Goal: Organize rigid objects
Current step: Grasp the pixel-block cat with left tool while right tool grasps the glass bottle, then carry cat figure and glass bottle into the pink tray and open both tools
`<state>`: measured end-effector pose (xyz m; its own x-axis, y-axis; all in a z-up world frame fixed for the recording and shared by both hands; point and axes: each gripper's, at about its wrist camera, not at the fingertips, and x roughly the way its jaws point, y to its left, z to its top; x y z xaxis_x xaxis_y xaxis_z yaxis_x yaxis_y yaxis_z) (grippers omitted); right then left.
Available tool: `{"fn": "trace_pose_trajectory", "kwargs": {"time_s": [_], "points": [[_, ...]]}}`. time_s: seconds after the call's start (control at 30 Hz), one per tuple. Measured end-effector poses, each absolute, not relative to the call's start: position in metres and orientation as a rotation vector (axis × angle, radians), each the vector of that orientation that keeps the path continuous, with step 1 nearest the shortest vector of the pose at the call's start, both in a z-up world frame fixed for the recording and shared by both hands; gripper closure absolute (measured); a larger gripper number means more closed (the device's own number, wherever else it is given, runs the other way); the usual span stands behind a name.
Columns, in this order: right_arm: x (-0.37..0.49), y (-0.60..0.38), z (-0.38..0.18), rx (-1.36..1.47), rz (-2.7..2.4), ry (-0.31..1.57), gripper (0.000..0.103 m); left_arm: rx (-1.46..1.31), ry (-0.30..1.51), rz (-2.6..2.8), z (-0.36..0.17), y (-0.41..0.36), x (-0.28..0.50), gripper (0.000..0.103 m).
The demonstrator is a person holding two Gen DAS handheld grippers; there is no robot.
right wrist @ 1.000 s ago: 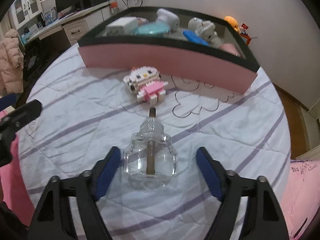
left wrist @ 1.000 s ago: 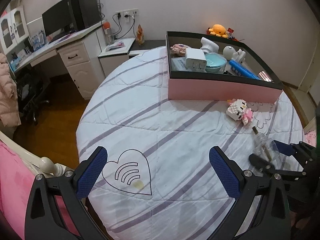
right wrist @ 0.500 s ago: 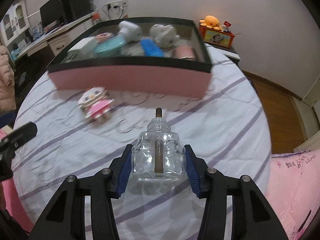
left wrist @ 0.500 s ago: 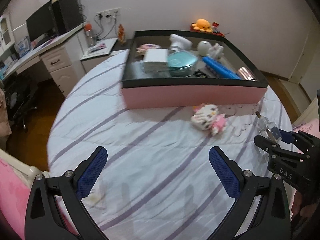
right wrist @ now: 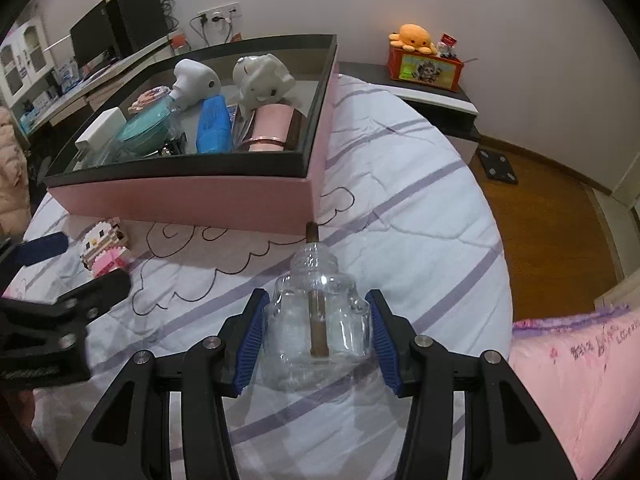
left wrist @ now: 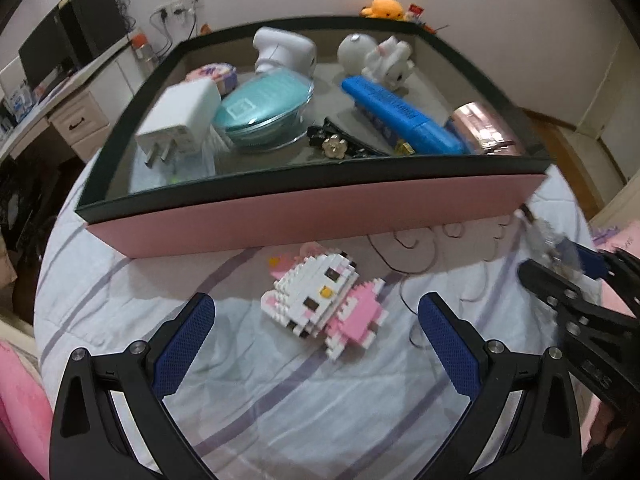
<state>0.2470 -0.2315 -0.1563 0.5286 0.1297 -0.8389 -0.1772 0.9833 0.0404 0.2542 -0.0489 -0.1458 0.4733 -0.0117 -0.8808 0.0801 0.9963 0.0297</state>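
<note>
A clear glass bottle point(right wrist: 296, 320) with a brown wick stem sits between the blue pads of my right gripper point(right wrist: 318, 320), which is shut on it; its neck points at the near right corner of the pink box point(right wrist: 192, 200). The bottle point(left wrist: 548, 236) shows blurred at the right edge of the left wrist view, in the right gripper point(left wrist: 560, 264). A white and pink brick-built cat toy point(left wrist: 320, 304) lies on the bed in front of the box point(left wrist: 320, 208). My left gripper point(left wrist: 316, 312) hangs open over it, a finger on each side, not touching. The left gripper point(right wrist: 68, 268) also appears beside the toy point(right wrist: 104, 248).
The black-rimmed box holds a white charger point(left wrist: 176, 120), a teal glass dish point(left wrist: 268, 112), a white dispenser point(left wrist: 284, 50), a blue case point(left wrist: 400, 116), a rose-gold item point(right wrist: 276, 128) and a white figure point(right wrist: 260, 80). A nightstand point(right wrist: 432, 96) with an orange plush point(right wrist: 414, 36), wooden floor point(right wrist: 540, 216) and a pink pillow point(right wrist: 580, 380) lie right.
The right gripper closed on the glass bottle and carried it toward the box's right corner. The left gripper swept across the bed to hover over the brick cat toy.
</note>
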Motion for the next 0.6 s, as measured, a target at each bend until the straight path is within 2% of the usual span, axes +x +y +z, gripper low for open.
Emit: {"fn": "trace_pose_trajectory", "kwargs": {"time_s": [0.1, 0.13, 0.17, 0.2, 0.6], "points": [[0.248, -0.235, -0.157, -0.049, 0.203, 0.992, 0.052, 0.046, 1.098, -0.044, -0.155, -0.048, 0.26, 0.003], [0.246, -0.235, -0.158, -0.048, 0.207, 0.988, 0.052, 0.033, 1.086, -0.054, -0.152, -0.047, 0.259, 0.018], [0.246, -0.235, -0.158, -0.048, 0.21, 0.983, 0.052, 0.042, 1.069, -0.063, -0.148, -0.048, 0.256, 0.038], [0.246, -0.235, -0.158, -0.047, 0.211, 0.981, 0.052, 0.054, 1.059, -0.066, -0.145, -0.049, 0.255, 0.043], [0.231, -0.242, -0.138, -0.004, 0.2, 0.947, 0.052, 0.035, 1.061, -0.095, -0.131, -0.042, 0.236, 0.043]]}}
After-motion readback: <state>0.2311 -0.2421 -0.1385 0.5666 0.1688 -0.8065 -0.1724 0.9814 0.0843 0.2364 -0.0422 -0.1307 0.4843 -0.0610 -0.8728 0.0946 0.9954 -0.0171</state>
